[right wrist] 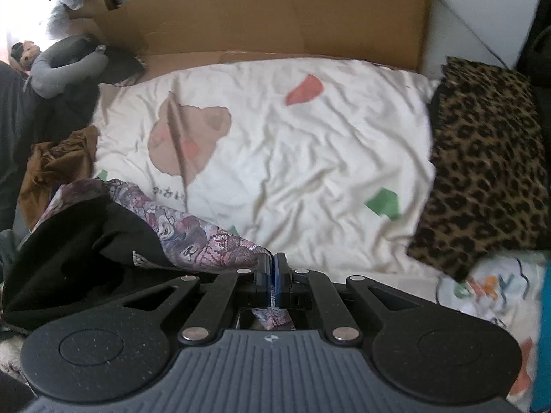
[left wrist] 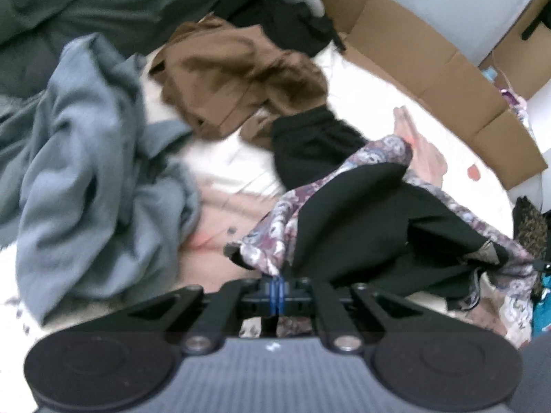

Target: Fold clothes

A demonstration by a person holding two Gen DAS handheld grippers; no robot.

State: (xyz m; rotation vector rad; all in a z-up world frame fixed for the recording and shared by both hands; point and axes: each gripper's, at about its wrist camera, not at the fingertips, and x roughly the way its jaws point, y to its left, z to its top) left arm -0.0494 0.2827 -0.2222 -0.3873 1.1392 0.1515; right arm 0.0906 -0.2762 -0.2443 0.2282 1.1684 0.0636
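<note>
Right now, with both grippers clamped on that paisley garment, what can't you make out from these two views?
- Paisley garment: what kind it is; bunched, black lining covers much, left wrist view is blurred.
- Its lower part: hidden behind the left gripper and right gripper bodies.
- Leopard-print fabric: cut off at the right wrist view's edge.
- Grey garment: blurred, type unclear.

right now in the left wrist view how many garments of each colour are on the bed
grey-blue garment: 1
brown garment: 1
plain black garment: 1
floral garment with black lining: 1
leopard-print garment: 1
total: 5
</note>
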